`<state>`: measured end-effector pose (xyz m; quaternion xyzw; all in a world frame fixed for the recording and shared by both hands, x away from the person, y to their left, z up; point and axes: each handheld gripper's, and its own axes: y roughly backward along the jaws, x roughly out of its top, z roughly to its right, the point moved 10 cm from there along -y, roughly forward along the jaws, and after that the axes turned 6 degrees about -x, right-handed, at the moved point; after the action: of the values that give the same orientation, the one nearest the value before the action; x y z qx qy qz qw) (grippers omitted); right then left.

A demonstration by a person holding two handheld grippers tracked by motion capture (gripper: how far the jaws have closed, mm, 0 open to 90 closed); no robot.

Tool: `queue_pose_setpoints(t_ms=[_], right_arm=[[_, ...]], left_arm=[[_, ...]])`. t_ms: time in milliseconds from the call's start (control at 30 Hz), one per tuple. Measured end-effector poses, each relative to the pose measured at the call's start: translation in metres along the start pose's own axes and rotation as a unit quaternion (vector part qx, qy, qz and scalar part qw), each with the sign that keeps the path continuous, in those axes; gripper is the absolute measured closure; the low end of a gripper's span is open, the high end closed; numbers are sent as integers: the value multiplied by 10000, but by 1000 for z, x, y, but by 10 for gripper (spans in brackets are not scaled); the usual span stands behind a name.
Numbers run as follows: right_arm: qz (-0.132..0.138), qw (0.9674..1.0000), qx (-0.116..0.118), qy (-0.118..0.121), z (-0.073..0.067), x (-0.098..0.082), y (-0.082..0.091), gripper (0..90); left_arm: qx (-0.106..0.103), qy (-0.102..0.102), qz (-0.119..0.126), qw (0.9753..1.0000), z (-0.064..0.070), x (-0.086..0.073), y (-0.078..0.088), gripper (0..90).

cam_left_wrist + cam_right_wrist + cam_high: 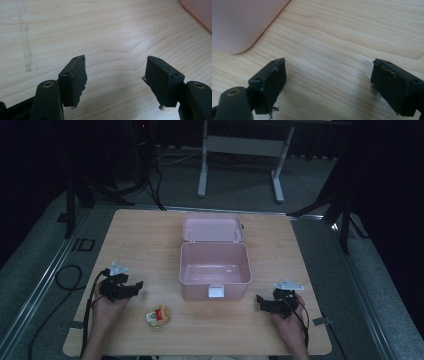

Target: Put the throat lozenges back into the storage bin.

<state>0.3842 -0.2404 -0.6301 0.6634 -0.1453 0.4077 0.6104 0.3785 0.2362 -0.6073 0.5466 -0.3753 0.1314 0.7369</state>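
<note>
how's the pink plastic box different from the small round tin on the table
The pink plastic box is far bigger than the small round tin. The box is rectangular with rounded corners; the tin is a flat disc. The box stands open and bare inside, its lid tipped back; the tin is closed, showing a red and yellow top. Both rest on the light wooden table, and neither is gripped.

The high view looks forward and down from above the person's side onto the whole light wooden counter [150,235], from rather far. The left gripper view sits very near the counter and looks along its own black fingers [73,80]. The right gripper view is equally close. Each gripper view catches a corner of the open pink plastic box [215,262], which the high view shows complete.
</note>
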Motion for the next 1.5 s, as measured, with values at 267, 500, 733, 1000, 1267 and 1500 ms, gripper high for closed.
queue_pose_setpoints(t_ms=[267,500,733,1000,1267,1500], right_arm=[[-1,10000,-1,0,0,0,0,128],[-1,10000,0,-1,0,0,0,129],[0,10000,-5,-2,0,0,0,129],[1,10000,-6,1,0,0,0,129],[9,10000,-7,1,0,0,0,129],[8,10000,-6,0,0,0,0,129]], left_arm=[[48,-220,-45,9997,5,10,21,338],[-21,-434,-70,9990,14,20,35,336],[-149,-679,-184,9974,25,28,43,335],[-226,-886,-350,9952,34,32,49,332],[-289,-1079,-536,9923,40,31,52,316],[-318,-1198,-678,9900,43,29,56,299]])
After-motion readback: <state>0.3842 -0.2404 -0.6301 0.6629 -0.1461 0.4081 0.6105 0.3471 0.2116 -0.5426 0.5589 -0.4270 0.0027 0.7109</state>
